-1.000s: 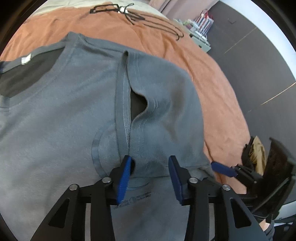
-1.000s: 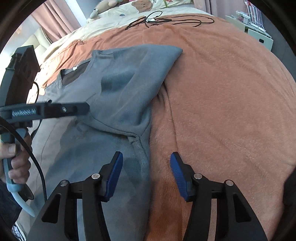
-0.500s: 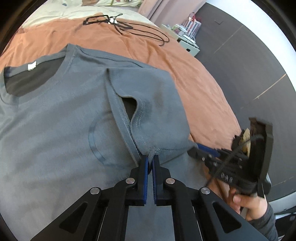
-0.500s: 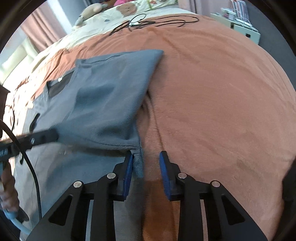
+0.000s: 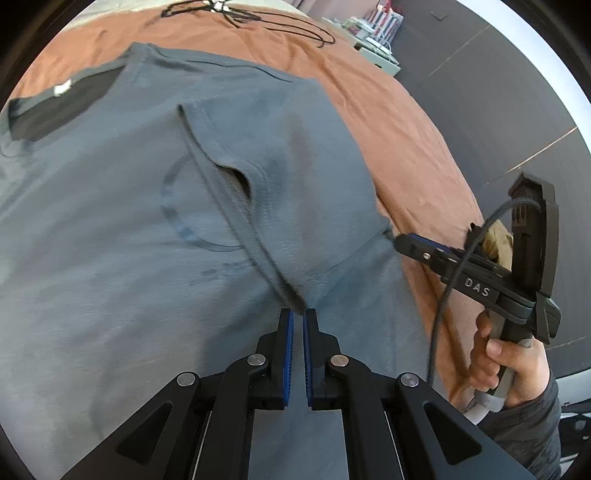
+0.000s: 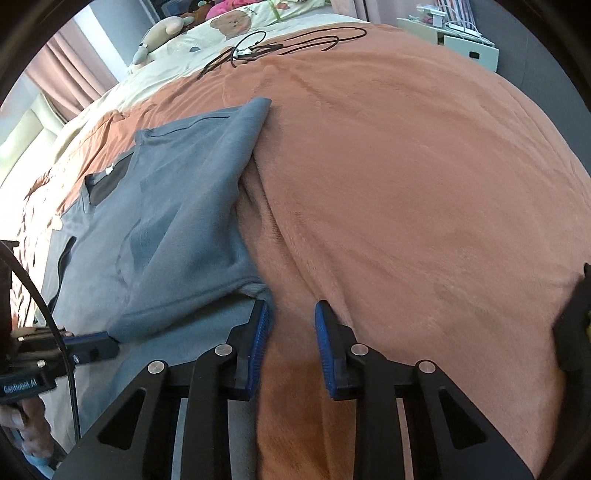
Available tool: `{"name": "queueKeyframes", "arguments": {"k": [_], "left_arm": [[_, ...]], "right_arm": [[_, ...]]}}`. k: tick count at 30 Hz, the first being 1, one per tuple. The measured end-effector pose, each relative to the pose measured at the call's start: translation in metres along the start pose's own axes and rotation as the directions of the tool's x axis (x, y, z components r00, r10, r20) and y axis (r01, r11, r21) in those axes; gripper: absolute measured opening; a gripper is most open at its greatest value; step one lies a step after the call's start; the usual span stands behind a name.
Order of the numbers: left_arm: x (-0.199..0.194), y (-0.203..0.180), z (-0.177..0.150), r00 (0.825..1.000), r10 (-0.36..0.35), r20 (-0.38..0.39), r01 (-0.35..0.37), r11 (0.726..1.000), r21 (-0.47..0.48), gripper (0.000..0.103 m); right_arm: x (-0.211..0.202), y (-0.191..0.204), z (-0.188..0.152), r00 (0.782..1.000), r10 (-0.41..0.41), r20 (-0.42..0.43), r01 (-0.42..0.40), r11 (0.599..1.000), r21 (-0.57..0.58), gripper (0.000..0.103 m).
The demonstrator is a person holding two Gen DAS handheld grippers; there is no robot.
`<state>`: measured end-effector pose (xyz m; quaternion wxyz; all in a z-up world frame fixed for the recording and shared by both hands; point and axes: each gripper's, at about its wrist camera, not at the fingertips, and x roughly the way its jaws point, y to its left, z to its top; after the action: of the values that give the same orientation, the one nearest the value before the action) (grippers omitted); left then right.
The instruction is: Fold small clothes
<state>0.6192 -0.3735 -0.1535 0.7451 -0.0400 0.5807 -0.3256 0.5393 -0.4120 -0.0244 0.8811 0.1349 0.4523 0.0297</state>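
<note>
A grey T-shirt (image 5: 110,229) lies flat on an orange blanket (image 6: 424,184), its right sleeve (image 5: 295,155) folded in over the chest. My left gripper (image 5: 298,317) is shut on the sleeve's hem corner; in the right wrist view it (image 6: 107,341) pinches that same corner at the left. My right gripper (image 6: 291,317) sits at the shirt's side edge below the armpit (image 6: 258,288). Its jaws are closing: the edge lies against the left pad (image 6: 263,325) and blanket shows in the gap. In the left wrist view its tip (image 5: 404,243) touches the shirt's edge.
Black cables (image 6: 280,44) lie at the blanket's far end, with cream bedding and plush toys (image 6: 229,26) behind. A white shelf unit (image 6: 465,40) stands beside the bed on a dark floor (image 5: 498,92). A person's hand (image 5: 509,358) grips the right tool.
My left gripper went from open to shut on the sleeve hem and has drawn it sideways, stretching the sleeve. The right gripper's jaws have narrowed around the shirt's side edge.
</note>
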Motion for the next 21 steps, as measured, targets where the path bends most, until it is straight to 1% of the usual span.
{"name": "queueKeyframes", "arguments": {"k": [2, 4, 6, 7, 14, 16, 21], "left_arm": [[-0.008, 0.006, 0.002, 1.000, 0.004, 0.013, -0.004, 1.000, -0.014, 0.017], [-0.016, 0.013, 0.005, 0.999, 0.031, 0.036, -0.030, 0.999, -0.024, 0.041], [-0.021, 0.019, 0.012, 0.996, 0.056, 0.063, -0.054, 0.998, -0.036, 0.055], [-0.024, 0.022, 0.015, 0.995, 0.060, 0.074, -0.057, 0.998, -0.042, 0.057], [-0.028, 0.042, 0.052, 0.985, 0.114, 0.126, -0.103, 0.991, -0.088, 0.057], [-0.026, 0.045, 0.064, 0.982, 0.130, 0.136, -0.118, 0.989, -0.090, 0.057], [-0.020, 0.051, 0.095, 0.977, 0.151, 0.150, -0.139, 0.986, -0.090, 0.057]], "right_arm": [[-0.005, -0.003, 0.000, 1.000, 0.014, -0.001, -0.014, 1.000, 0.011, 0.022], [-0.013, -0.007, -0.001, 0.999, 0.037, 0.008, -0.037, 0.999, 0.025, 0.022], [-0.020, -0.009, -0.002, 0.998, 0.062, 0.028, -0.063, 0.997, 0.036, 0.025], [-0.022, -0.010, -0.003, 0.997, 0.070, 0.034, -0.072, 0.997, 0.040, 0.025], [-0.029, -0.012, 0.002, 0.984, 0.143, 0.102, -0.151, 0.985, 0.081, 0.025], [-0.023, -0.011, 0.003, 0.987, 0.124, 0.100, -0.133, 0.988, 0.084, 0.025], [-0.006, -0.013, 0.007, 0.988, 0.128, 0.087, -0.136, 0.985, 0.104, 0.025]]}}
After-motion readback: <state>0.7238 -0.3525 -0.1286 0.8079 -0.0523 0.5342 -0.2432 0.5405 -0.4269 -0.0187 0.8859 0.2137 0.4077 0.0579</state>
